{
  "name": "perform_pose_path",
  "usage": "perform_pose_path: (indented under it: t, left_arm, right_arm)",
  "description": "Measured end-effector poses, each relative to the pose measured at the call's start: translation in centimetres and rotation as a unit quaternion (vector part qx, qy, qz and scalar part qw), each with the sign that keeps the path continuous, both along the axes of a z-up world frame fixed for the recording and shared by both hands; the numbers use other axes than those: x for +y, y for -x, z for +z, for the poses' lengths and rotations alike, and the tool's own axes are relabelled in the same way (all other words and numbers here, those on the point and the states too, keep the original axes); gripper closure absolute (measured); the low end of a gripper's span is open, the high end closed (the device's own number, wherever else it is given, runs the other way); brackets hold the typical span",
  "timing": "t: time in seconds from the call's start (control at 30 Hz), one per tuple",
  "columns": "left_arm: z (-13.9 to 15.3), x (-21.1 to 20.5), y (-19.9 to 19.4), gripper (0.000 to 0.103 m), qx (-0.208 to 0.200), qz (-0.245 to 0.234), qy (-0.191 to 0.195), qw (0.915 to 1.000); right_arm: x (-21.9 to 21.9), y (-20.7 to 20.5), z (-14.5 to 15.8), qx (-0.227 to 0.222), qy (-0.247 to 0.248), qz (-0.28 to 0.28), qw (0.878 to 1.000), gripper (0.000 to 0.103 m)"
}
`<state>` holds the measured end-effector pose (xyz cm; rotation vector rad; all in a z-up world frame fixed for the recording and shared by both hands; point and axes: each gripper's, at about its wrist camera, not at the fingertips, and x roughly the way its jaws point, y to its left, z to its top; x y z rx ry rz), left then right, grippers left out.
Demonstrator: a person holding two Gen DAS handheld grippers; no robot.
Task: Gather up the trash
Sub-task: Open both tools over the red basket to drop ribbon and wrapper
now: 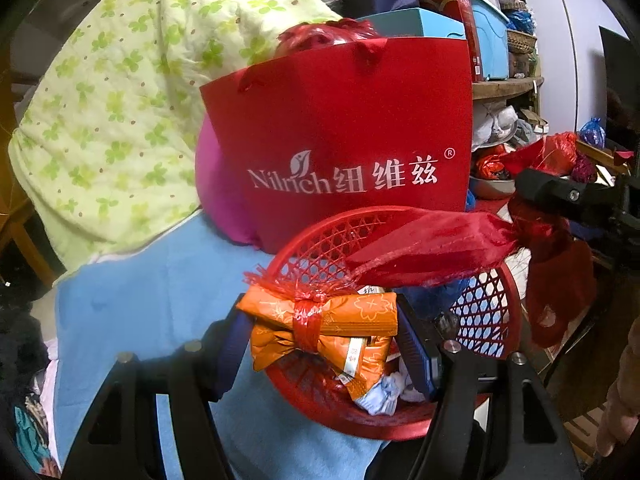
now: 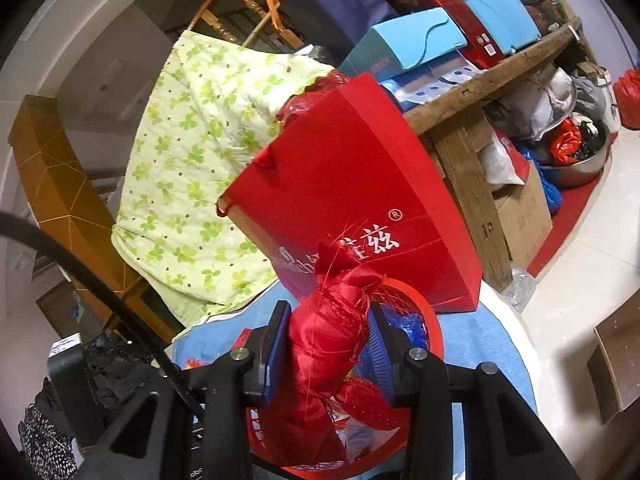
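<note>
A red lattice basket sits on a blue cloth, with white crumpled scraps inside. My left gripper is shut on an orange wrapper bundle tied with red string, held over the basket's near rim. My right gripper is shut on a red satin cloth bundle above the basket. In the left wrist view the right gripper enters from the right, holding that red cloth over the basket.
A red Nilrich paper bag stands just behind the basket. A green floral quilt lies at the left. A wooden bench with blue boxes and clutter is at the back right. White floor shows at the right.
</note>
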<state>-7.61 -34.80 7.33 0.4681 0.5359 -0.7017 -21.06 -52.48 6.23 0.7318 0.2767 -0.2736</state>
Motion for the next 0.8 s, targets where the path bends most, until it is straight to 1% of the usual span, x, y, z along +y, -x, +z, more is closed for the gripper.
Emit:
perform_pose_path:
  t: [0.17, 0.27, 0.3, 0.33, 0.4, 0.6, 0.8]
  left_arm:
    - [-0.7, -1.0, -1.0, 0.033, 0.008, -0.021, 0.011, 0.9997]
    - [-1.2, -1.5, -1.6, 0.032, 0.01, -0.03, 0.007, 0.9995]
    - [-1.4, -1.4, -1.8, 0.03, 0.015, -0.033, 0.007, 0.9993]
    - [-1.4, -1.3, -2.0, 0.027, 0.019, -0.035, 0.01, 0.9991]
    - [-1.5, -0.9, -2.0, 0.026, 0.02, -0.037, 0.016, 0.999]
    - [-1.3, 0.5, -2.0, 0.026, 0.017, -0.036, 0.019, 0.999]
    - [-0.2, 2.9, -1.7, 0.026, 0.012, -0.017, 0.028, 0.9994]
  right_arm:
    - [-0.9, -1.8, -0.4, 0.007, -0.008, -0.002, 1.0, 0.062]
    - [-1.7, -3.4, -0.7, 0.01, -0.023, 0.009, 1.0, 0.062]
    - [-1.8, -3.8, -0.9, 0.012, -0.029, 0.011, 0.999, 0.058]
    - [-2.0, -4.2, -1.2, 0.012, -0.04, 0.014, 0.999, 0.049]
    - [-2.1, -4.5, -1.6, 0.009, -0.058, 0.017, 0.998, 0.039]
    - [-1.0, -4.3, -1.8, 0.013, -0.052, 0.018, 0.998, 0.039]
    - [0.8, -3.2, -1.3, 0.023, -0.029, 0.021, 0.999, 0.039]
